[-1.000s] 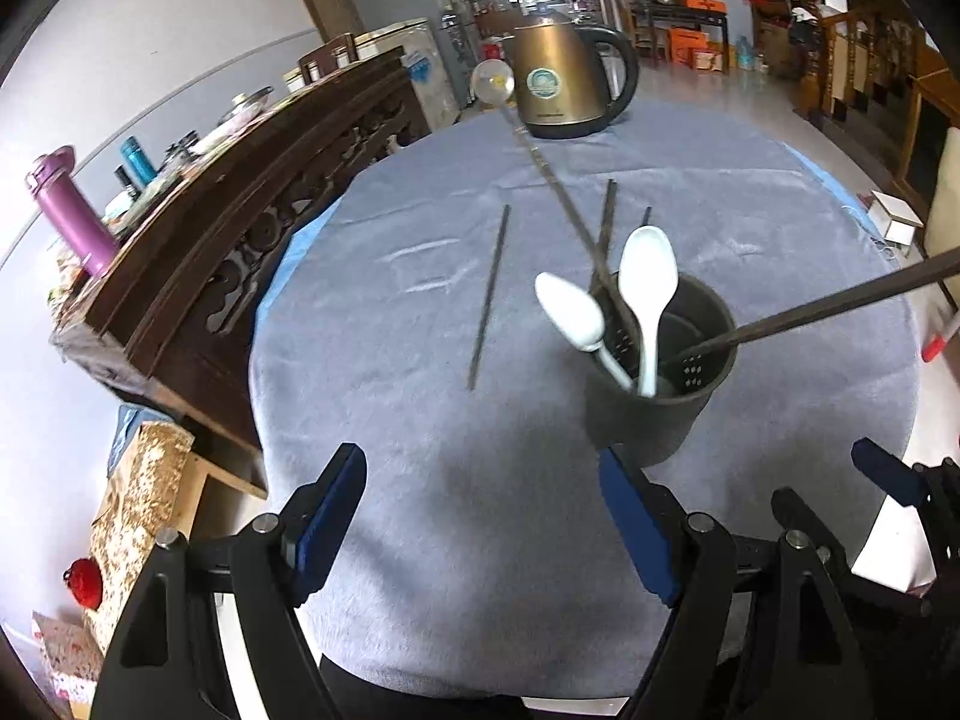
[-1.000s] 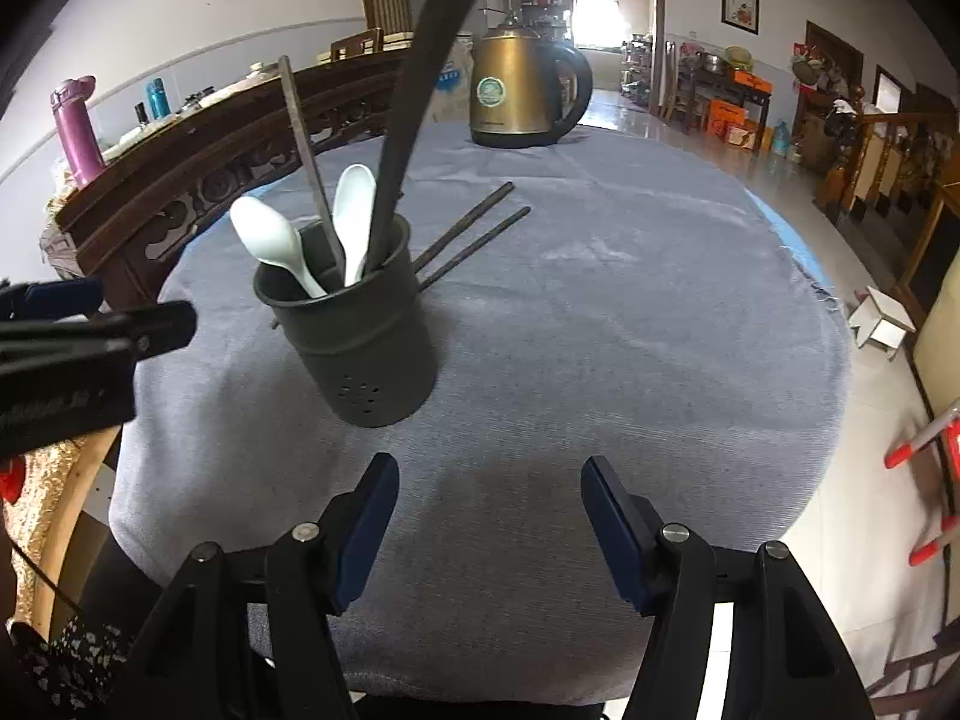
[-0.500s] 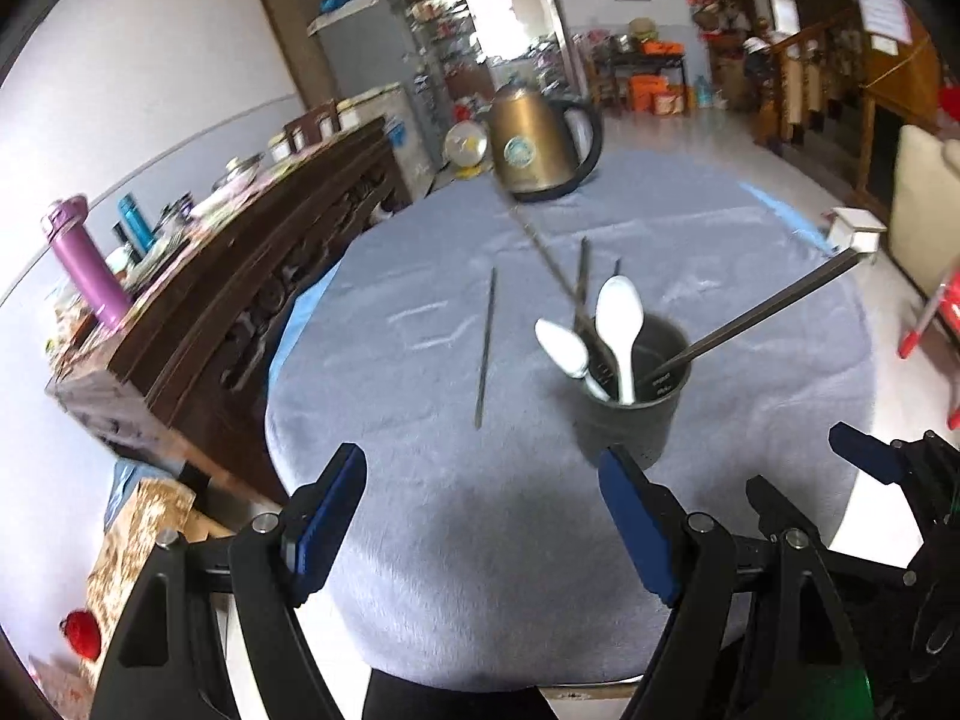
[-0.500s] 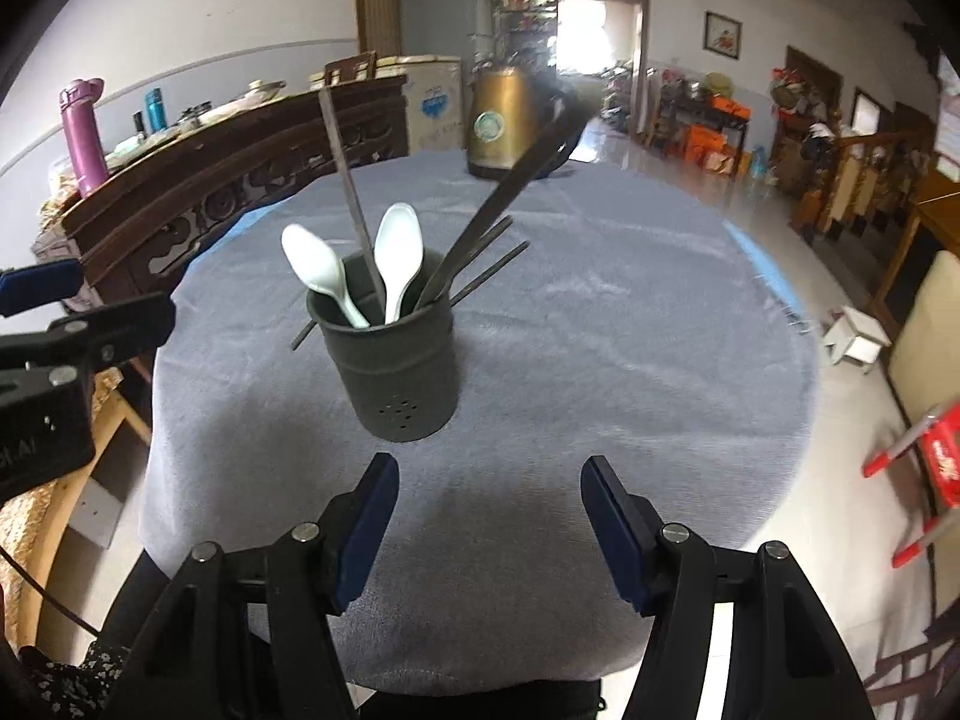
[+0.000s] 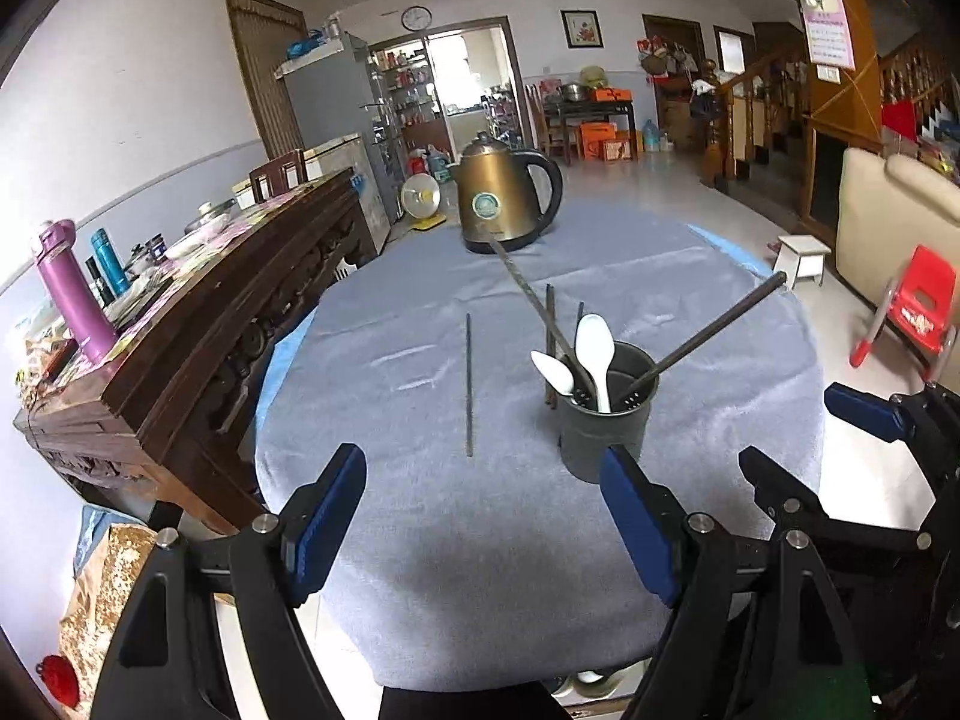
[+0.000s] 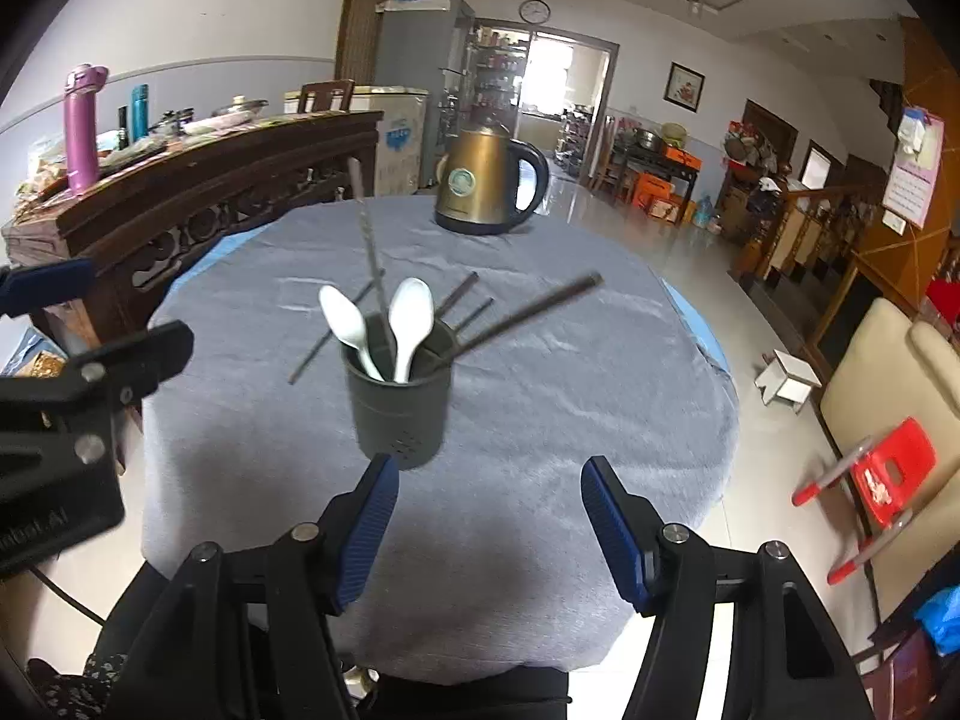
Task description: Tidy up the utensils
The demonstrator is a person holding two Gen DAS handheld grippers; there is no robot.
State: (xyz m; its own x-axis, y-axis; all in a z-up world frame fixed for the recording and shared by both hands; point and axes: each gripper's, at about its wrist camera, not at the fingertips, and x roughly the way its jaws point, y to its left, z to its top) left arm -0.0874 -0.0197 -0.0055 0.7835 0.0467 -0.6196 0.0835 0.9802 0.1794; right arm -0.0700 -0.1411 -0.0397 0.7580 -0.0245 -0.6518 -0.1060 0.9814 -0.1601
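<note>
A dark grey utensil holder stands on the grey-clothed round table. It holds two white spoons and two dark chopsticks that lean outward. One loose chopstick lies left of the holder, and two more lie behind it. My left gripper is open and empty above the table's near edge, left of the holder. My right gripper is open and empty, back from the holder and slightly to its right.
A bronze kettle stands at the table's far side. A carved dark sideboard with bottles runs along the left. To the right are a cream sofa, a red child's chair and a small white stool.
Both grippers have drawn back and upward from the holder, which now looks smaller and farther. The view has tilted up to show more of the room. Both stay open and empty.
</note>
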